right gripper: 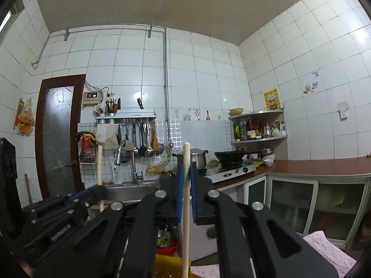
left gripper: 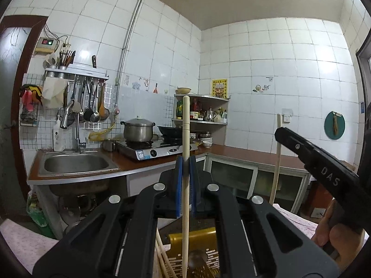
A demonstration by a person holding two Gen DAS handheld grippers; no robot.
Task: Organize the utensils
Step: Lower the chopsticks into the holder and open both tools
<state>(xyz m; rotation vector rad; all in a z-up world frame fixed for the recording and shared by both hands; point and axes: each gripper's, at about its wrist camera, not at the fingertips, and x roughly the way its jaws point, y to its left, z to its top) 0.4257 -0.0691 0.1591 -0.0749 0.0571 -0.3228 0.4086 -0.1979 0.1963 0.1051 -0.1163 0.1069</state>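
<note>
My left gripper (left gripper: pixel 185 162) is shut on a pale wooden chopstick (left gripper: pixel 186 125) that stands upright between its blue pads. Below it a yellow slotted utensil basket (left gripper: pixel 204 254) holds more chopsticks (left gripper: pixel 162 257). My right gripper (right gripper: pixel 187 170) is shut on a second wooden chopstick (right gripper: pixel 187 155), also upright. In the left wrist view the right gripper (left gripper: pixel 281 134) shows at the right with its chopstick (left gripper: pixel 277 159). In the right wrist view the left gripper (right gripper: pixel 99 191) shows at the lower left with its chopstick (right gripper: pixel 99 164).
A kitchen counter (left gripper: pixel 243 154) carries a steel sink (left gripper: pixel 76 164), a gas stove (left gripper: pixel 157 149) with a pot (left gripper: pixel 138 131) and a wok. Hanging ladles (left gripper: pixel 92 106) and a corner shelf (left gripper: pixel 201 108) line the wall. A pink patterned cloth (right gripper: pixel 329 250) covers the near surface.
</note>
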